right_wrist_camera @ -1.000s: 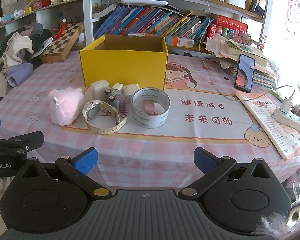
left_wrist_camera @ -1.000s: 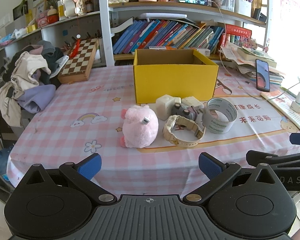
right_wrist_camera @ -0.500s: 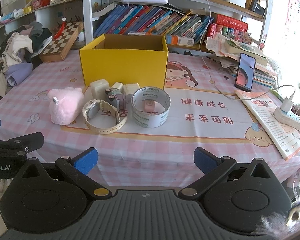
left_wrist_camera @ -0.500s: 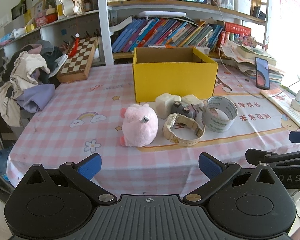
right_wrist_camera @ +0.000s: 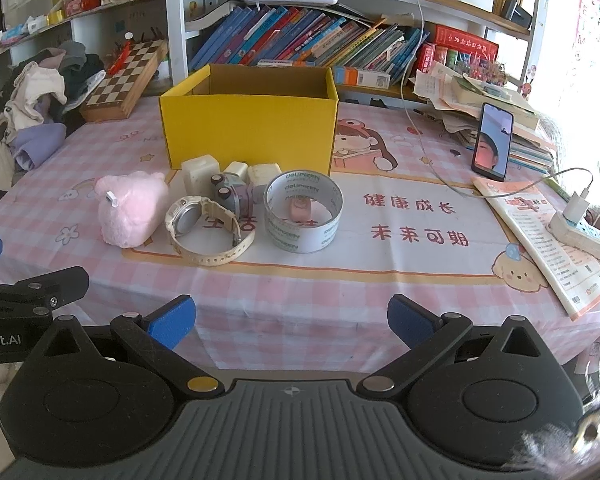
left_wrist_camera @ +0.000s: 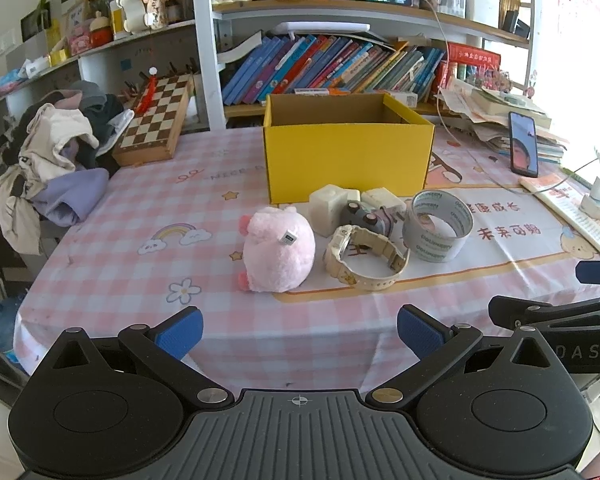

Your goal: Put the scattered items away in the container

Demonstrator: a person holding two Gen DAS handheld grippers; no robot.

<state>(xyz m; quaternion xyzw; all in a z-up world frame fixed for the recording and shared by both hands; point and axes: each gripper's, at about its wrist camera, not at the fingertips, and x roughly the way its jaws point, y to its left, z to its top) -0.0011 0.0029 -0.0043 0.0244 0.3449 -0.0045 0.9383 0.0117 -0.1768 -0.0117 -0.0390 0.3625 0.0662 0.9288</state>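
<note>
Left wrist view: our left tool (left_wrist_camera: pixel 300 328) and right tool (right_wrist_camera: pixel 292 320) hover spread and empty off the tabletop (left_wrist_camera: pixel 148 280) edge. Yellow box (left_wrist_camera: pixel 348 152) sits behind the cluster. We'd take the pink plush (left_wrist_camera: pixel 278 250) first, pinching mid-body, then lift clear over the box's front wall.

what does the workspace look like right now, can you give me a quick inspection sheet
surface: table under a pink checked cloth.
job's things: yellow box open; plush toy, watch, tape roll, white blocks and toy camera on the cloth in front of it.
clutter: clothes pile, chessboard, phone, booklet.
grippers: left gripper and right gripper open, empty, near the table's front edge.
cables: charger cable across the cloth; power strip at the right edge.
surroundings: bookshelves behind.
</note>
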